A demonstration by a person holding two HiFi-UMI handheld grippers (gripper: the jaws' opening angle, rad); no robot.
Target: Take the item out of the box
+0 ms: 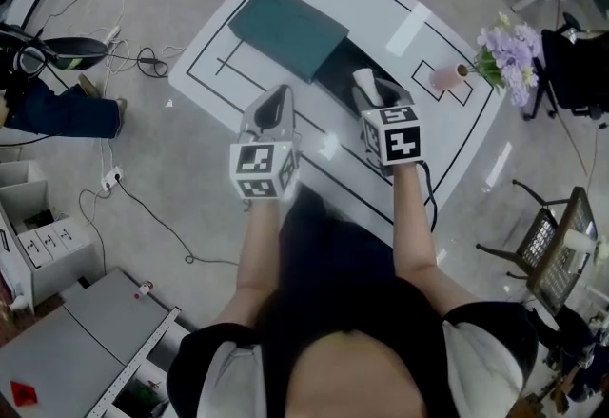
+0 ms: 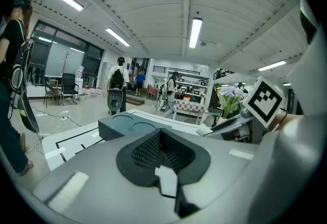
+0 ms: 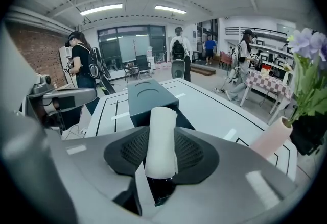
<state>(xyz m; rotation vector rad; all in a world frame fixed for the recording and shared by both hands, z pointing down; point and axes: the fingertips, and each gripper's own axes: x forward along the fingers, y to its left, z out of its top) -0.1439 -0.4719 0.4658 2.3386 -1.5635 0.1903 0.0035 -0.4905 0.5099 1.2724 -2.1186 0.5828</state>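
Observation:
My right gripper (image 1: 369, 94) is shut on a white rolled cloth (image 1: 365, 83), held upright above the dark open box (image 1: 344, 71). In the right gripper view the roll (image 3: 161, 139) stands between the pads of the right gripper (image 3: 161, 159), its top poking out past them. The dark teal lid (image 1: 285, 29) lies beside the box on the white table (image 1: 238, 7); it also shows as the lid (image 3: 149, 96) and the lid (image 2: 127, 127). My left gripper (image 1: 274, 107) hovers left of the box. Its jaws meet with nothing between them in the left gripper view (image 2: 162, 150).
A pink vase (image 1: 445, 76) with purple flowers (image 1: 509, 49) stands at the table's right end. Cables (image 1: 133, 54) trail over the floor at left. A chair (image 1: 557, 249) stands at right, white cabinets (image 1: 48, 235) at lower left. People (image 3: 82, 65) stand beyond the table.

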